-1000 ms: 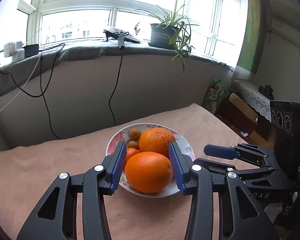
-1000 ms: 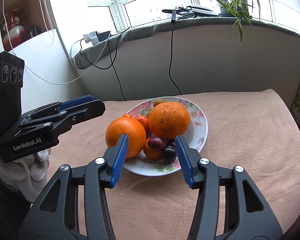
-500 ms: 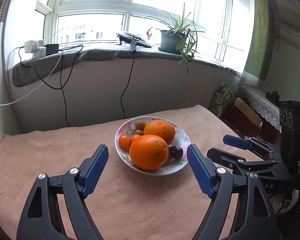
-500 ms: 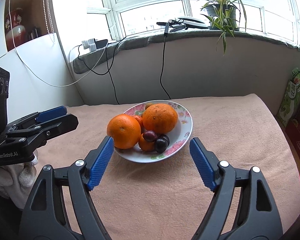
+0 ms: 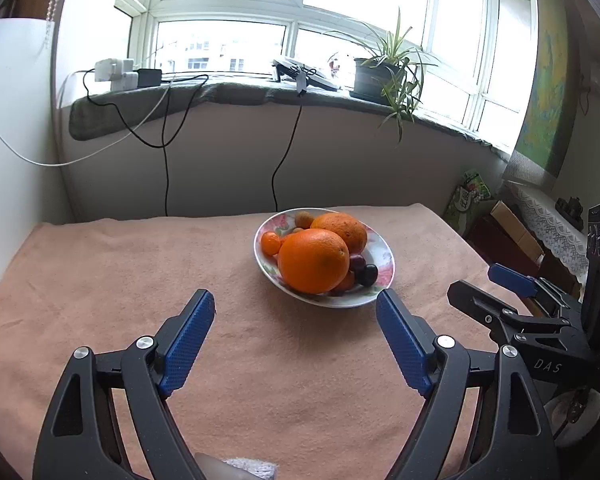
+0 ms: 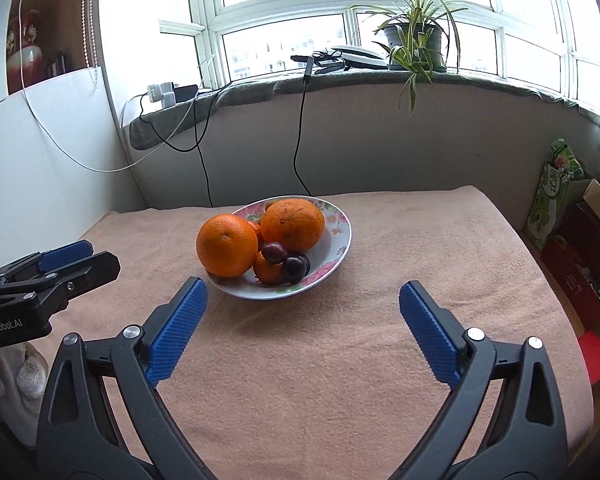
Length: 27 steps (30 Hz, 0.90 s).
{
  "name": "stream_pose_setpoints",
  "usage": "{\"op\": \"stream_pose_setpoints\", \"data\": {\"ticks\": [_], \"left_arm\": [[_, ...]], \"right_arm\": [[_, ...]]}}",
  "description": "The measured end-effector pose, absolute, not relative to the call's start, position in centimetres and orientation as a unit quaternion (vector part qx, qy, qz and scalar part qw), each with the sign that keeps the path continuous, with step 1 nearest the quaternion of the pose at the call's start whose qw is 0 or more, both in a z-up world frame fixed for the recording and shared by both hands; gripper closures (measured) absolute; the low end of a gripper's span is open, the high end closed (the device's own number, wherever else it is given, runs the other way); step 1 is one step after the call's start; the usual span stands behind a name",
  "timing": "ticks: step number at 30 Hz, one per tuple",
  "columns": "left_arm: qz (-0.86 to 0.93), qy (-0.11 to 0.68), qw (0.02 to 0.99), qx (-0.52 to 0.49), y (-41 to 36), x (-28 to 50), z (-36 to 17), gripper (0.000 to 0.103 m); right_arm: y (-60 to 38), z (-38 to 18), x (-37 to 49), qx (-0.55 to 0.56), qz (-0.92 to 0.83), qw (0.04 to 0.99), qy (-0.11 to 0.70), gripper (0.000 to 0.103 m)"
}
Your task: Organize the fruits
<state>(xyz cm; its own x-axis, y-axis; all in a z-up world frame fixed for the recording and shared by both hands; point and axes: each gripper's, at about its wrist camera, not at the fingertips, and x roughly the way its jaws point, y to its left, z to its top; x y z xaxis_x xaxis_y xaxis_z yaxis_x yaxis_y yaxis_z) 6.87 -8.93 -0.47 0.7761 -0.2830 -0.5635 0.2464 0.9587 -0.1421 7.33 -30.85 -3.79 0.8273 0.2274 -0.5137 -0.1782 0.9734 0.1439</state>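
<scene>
Both grippers have backed away from the plate since the earlier frames, and their jaws, then set close around the fruit, now stand spread and are opening further, with only bare cloth between them.

In the left wrist view, the left gripper (image 5: 295, 332) sits at lower centre, empty. The plate (image 5: 385, 276) lies above and right of it, at centre frame on the pink cloth-covered surface (image 5: 120, 280). A large orange (image 5: 313, 261) rests on the near rim, in front of a second orange (image 5: 342, 229). A mandarin (image 5: 270, 242) sits at the plate's left side, small brownish fruits (image 5: 304, 219) at the back, and dark plums (image 5: 365, 271) at the right. The right gripper (image 5: 508, 280) shows at right edge.

In the right wrist view, the right gripper (image 6: 303, 312) is at lower centre, empty and not touching the plate.

Hazards, as judged from this layout:
- Roll-off. The large orange appears to overhang the near rim. A nudge to the plate or to the fruit under it could send it onto the cloth.
- Pile shift. The fruits rest against each other. Lifting one may release the plums or the mandarin.
- Plate tipping. The cloth is soft, so a downward push on the rim could tilt the plate.
- Collision. Both grippers face the same plate, so simultaneous approaches may clash.
</scene>
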Motion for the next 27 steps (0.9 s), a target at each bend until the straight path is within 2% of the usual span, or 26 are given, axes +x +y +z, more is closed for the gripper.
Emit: {"op": "stream_pose_setpoints", "data": {"ticks": [27], "left_arm": [[-0.138, 0.304, 0.942, -0.020, -9.27, 5.83, -0.50, 0.020]], "right_arm": [[-30.94, -4.53, 6.86, 0.053, 0.104, 0.952, 0.284, 0.004]]}}
